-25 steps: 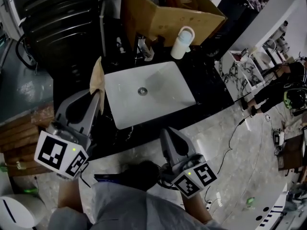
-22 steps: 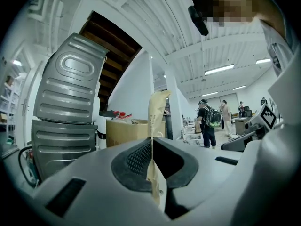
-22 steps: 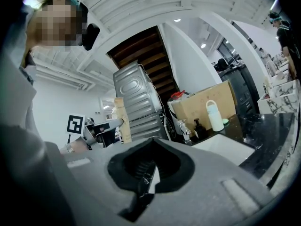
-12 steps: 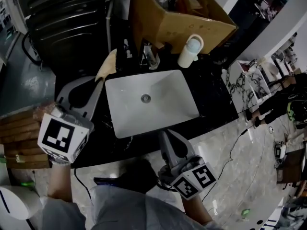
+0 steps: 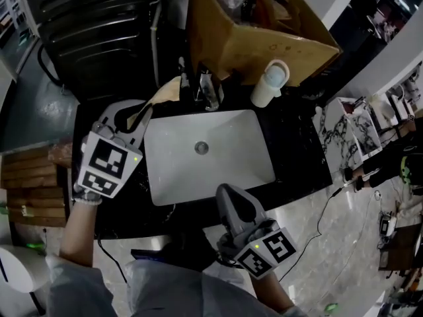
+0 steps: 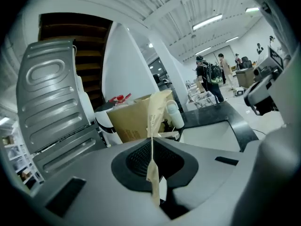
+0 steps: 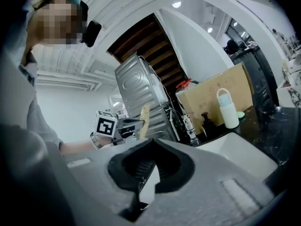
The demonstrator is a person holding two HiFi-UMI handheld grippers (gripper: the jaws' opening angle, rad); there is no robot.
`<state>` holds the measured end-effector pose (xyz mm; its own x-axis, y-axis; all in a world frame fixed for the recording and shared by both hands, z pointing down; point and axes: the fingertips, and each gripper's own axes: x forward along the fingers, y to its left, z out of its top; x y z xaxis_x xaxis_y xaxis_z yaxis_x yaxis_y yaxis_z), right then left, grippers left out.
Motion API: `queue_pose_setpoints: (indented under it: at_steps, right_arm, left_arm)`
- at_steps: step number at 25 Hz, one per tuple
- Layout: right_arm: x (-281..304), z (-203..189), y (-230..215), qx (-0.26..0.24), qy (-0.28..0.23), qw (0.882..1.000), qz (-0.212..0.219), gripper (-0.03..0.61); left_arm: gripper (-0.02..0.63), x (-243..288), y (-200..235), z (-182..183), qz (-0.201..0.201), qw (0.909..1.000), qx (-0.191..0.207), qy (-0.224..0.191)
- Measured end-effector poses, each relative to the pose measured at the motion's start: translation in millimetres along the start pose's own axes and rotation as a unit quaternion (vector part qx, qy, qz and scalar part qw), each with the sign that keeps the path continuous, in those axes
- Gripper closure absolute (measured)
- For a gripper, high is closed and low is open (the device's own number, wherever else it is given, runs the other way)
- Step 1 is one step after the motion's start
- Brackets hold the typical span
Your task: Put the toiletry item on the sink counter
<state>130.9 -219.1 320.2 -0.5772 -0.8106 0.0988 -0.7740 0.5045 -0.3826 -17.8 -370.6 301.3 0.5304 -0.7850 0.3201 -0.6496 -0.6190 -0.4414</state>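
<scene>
- Two grippers, one tan sachet, one basin, one cardboard box [image 5: 264, 51] and one white bottle [image 5: 269, 84] were in view.
- The left gripper [image 5: 143, 115] was clamped on the tan sachet [image 5: 162, 92], with nothing else in it.
- The sachet's long axis ran out from the jaws, its free end toward the faucet [image 5: 206, 91], over the black counter [image 5: 297, 144] beside the basin's [image 5: 218, 167] left rear corner.
- The right gripper [image 5: 229, 191] was closed and empty.

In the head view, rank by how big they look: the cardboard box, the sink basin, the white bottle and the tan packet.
Cardboard box and sink basin: about alike, and the box is cut off at the top, so unranked.
Then the white bottle.
Then the tan packet, narrower and partly hidden.
</scene>
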Motion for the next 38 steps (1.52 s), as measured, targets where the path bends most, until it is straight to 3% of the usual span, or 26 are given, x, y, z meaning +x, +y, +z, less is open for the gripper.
queue_pose_setpoints:
  at_steps: [8, 18, 29, 38]
  right_arm:
    - [17, 3, -34, 0.003, 0.017, 1.0, 0.015, 0.58]
    - [30, -10, -68, 0.033, 0.038, 0.998, 0.023, 0.58]
    - [38, -14, -101, 0.048, 0.054, 0.997, 0.025, 0.58]
    - [33, -17, -118, 0.056, 0.061, 0.996, 0.02, 0.58]
  left_arm:
    - [0.604, 67, 0, -42, -0.022, 0.9965, 0.014, 0.08]
    - [0.604, 137, -2, -109, -0.032, 0.9823, 0.023, 0.183]
    - [0.603, 191, -5, -155, -0.041, 0.959, 0.107, 0.259]
    - [0.603, 212, -18, -179, -0.051, 0.9333, 0.189, 0.301]
